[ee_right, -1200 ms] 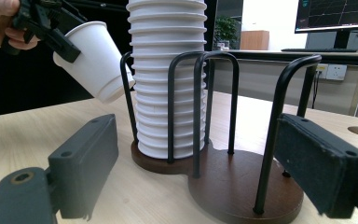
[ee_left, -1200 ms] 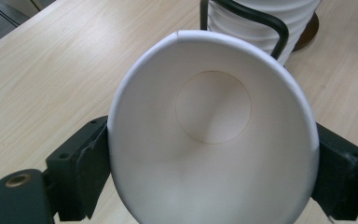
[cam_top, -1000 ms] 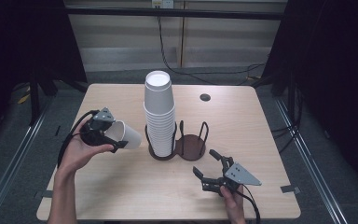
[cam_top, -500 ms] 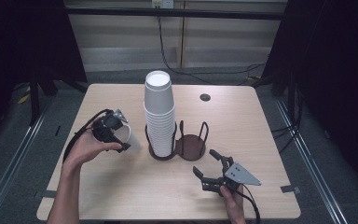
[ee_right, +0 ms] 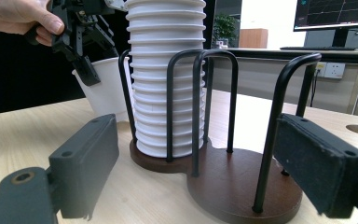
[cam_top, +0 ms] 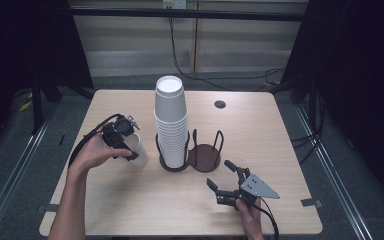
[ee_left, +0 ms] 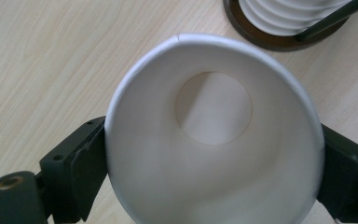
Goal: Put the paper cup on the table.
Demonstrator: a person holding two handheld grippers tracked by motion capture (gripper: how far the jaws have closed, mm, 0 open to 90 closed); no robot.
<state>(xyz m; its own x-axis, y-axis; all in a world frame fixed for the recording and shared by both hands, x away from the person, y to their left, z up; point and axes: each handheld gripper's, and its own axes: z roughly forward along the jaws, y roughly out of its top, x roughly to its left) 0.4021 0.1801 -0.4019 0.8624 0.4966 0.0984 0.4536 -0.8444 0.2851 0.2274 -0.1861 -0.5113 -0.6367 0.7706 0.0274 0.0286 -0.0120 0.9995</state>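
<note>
The left gripper (cam_top: 128,146) holds a paper cup (cam_top: 136,149) just left of the cup holder (cam_top: 192,156), while the right gripper (cam_top: 228,180) fingers stand wide before it.

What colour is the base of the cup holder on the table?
Dark brown; the cup holder base shows best in the right gripper view, under black wire loops.

No text, label or number is readable. The monitor (ee_right: 335,14) shows lines only, too small to read

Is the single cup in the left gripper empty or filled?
Empty: the left gripper view looks straight into the cup, showing its bare bottom, with the left gripper clamped on its sides.
</note>
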